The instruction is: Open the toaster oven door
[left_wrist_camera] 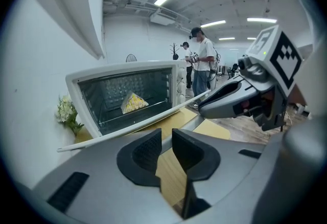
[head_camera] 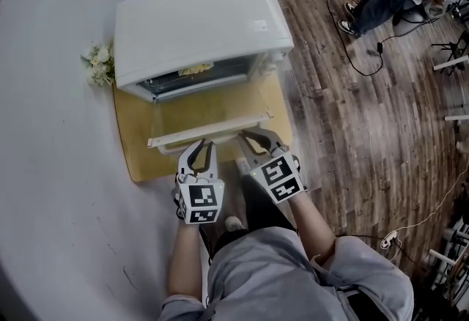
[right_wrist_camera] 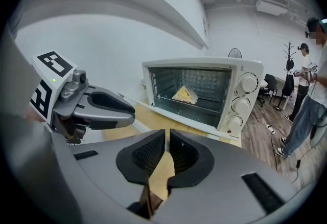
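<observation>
Just ahead of both sets of fingers, the toaster oven (head_camera: pixel 198 26) door (head_camera: pixel 212 108) is already swung down, lying about flat over the wooden board (head_camera: pixel 138 145) on the worktop (head_camera: pixel 58 165). The cavity is fully exposed, with a yellow wedge of food (right_wrist_camera: pixel 185 94) on the rack well beyond the fingertips. The door handle (head_camera: pixel 209 132) runs crosswise right at the tips of both grippers. From the head view I can't confirm whether either one touches it. Left gripper (left_wrist_camera: pixel 166 133): fingers (left_wrist_camera: pixel 145 151) narrow with a clear slot, and only the board shows through it, so nothing is gripped. Right gripper (right_wrist_camera: pixel 167 133): fingers (right_wrist_camera: pixel 148 154) all but together, just a sliver between the pads, also empty. It sits just to the right of the left one, toward the knob end of the oven. Neither is clamped on the handle. Judgement: the task is basically done, since the door is open and staying down with nothing clamped on it. I can't tell if it's hard against its stop. What's left is at most a slight push down on the handle to seat it, then backing both grippers away.
</observation>
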Motion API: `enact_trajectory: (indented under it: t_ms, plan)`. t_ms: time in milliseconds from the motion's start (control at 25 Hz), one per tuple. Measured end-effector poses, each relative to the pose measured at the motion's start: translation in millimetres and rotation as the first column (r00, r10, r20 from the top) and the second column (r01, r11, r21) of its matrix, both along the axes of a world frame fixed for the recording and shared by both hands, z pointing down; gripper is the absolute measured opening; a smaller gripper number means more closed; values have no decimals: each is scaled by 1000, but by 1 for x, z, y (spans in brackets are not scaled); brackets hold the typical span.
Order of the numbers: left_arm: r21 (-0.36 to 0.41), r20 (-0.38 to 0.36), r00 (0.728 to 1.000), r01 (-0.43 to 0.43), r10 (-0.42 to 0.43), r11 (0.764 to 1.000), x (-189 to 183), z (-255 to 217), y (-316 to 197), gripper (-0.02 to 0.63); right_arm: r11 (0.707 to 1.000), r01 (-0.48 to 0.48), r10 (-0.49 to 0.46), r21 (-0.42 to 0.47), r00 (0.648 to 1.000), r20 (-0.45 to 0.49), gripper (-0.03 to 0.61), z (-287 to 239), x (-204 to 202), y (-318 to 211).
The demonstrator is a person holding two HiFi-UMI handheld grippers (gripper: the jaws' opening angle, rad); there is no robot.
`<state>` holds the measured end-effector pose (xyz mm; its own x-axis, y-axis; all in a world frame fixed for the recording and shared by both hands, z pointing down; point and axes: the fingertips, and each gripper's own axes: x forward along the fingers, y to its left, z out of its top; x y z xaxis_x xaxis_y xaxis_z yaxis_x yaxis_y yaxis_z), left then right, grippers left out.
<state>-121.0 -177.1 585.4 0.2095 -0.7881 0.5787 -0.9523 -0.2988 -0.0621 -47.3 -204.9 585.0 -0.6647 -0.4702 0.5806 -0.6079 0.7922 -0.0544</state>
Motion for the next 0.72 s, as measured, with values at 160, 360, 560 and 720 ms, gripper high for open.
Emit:
enact_trajectory:
  t_ms: [160, 360, 560, 720]
  plan:
    - [5, -4, 999, 34, -34, 999, 3, 13, 9, 60, 1000, -12, 12, 0, 1000, -5, 21, 13, 4, 9]
    - [45, -12, 997, 73, -72, 996, 4, 21, 13, 60, 1000, -13, 12, 28, 1000, 6, 21, 22, 6, 15]
    - [64, -18, 993, 113, -112, 991, 5, 31, 19, 58, 998, -15, 14, 54, 1000, 16, 21, 32, 7, 20]
    - [73, 19, 993, 112, -114, 991, 8, 41, 24, 57, 997, -52, 49, 49, 997, 51, 21, 40, 10, 23]
